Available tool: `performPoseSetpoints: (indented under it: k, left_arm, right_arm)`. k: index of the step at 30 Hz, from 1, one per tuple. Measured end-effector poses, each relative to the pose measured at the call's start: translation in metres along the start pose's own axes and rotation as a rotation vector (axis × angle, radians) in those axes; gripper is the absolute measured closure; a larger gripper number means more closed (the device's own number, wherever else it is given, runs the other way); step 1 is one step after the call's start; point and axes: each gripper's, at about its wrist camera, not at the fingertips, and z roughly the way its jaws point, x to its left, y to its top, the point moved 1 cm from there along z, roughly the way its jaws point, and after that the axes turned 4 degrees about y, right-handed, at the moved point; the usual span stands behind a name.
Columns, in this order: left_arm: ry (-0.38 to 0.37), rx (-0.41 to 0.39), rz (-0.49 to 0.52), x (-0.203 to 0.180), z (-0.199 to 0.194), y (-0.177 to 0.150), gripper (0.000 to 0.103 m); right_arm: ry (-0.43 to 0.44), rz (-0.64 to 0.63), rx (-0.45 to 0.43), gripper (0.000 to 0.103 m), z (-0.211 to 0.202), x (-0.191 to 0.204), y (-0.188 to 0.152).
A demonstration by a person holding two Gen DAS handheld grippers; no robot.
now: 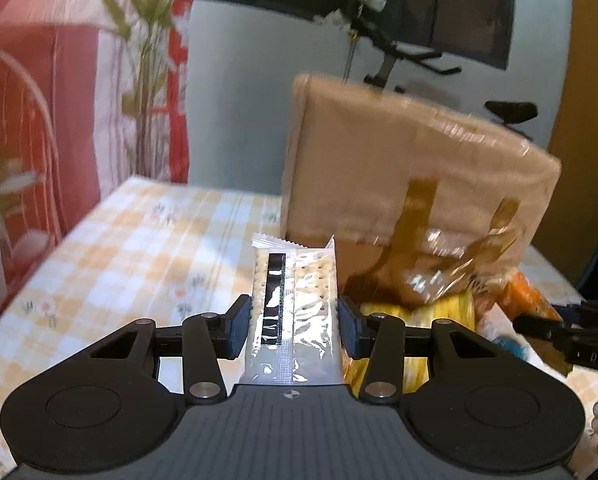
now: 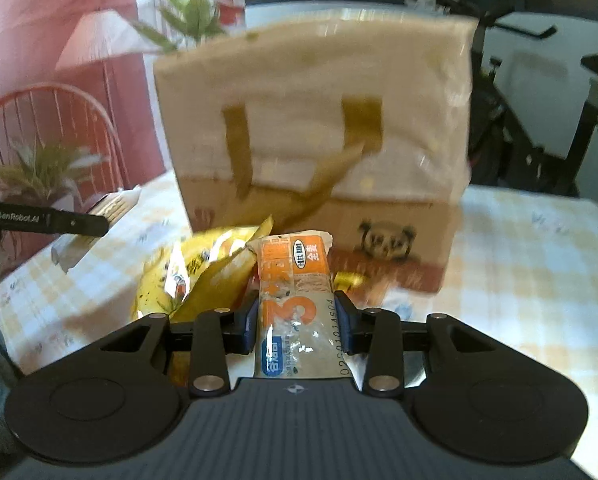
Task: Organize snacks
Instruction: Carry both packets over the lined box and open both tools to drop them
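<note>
**Inspector:** Left gripper (image 1: 293, 326)?

**Assistant:** Pads clamped on a clear cracker packet (image 1: 292, 300), raised in front of the beige bag (image 1: 399, 168); the table (image 1: 139, 248) lies below.

**Inspector:** Right gripper (image 2: 297, 322)?

**Assistant:** Jaws gripping an orange snack packet (image 2: 295, 300) before the same bag (image 2: 319, 120); yellow packets (image 2: 203, 276) lie at the bag's foot.

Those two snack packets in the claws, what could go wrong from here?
The clear cracker packet in the left claw holds brittle crackers; squeezing might crack them. The orange packet in the right claw is glossy and might slip. The beige bag looks soft and might tip if bumped.
</note>
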Motion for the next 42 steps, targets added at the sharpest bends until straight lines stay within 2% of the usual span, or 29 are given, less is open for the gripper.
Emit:
performPoseSetpoints:
  k: [7,13,19,22,26,33,38,42]
  left_arm:
    - [-0.051,-0.131,0.059,-0.016,-0.02,0.049,0.055]
    - [-0.086,-0.258,0.111,-0.04,-0.022,0.105,0.055]
    - [-0.144,-0.28,0.101,-0.054,0.008,0.157,0.055]
    - [-0.158,-0.238,0.081,-0.058,0.038,0.176,0.055]
    - [-0.16,-0.19,0.097,-0.071,0.076,0.19,0.055]
    - [-0.137,-0.08,0.11,-0.073,0.127,0.194,0.055]
    - [-0.126,-0.042,0.116,-0.068,0.136,0.188,0.054]
    - [-0.121,-0.052,0.118,-0.062,0.129,0.187,0.038]
  right_arm:
    - [0.008,-0.016,-0.125,0.064,-0.022,-0.001,0.048]
    - [0.016,-0.089,-0.238,0.064,-0.035,0.0,0.106]
    - [0.028,-0.064,-0.307,0.063,-0.028,-0.012,0.165]
    - [0.003,-0.045,-0.29,0.063,-0.011,-0.022,0.188]
    - [-0.05,-0.012,-0.209,0.063,0.027,-0.04,0.207]
    - [-0.104,0.025,-0.045,0.064,0.074,-0.061,0.208]
    - [-0.118,0.043,0.024,0.063,0.084,-0.07,0.202]
    - [-0.116,0.04,0.043,0.062,0.085,-0.07,0.2]
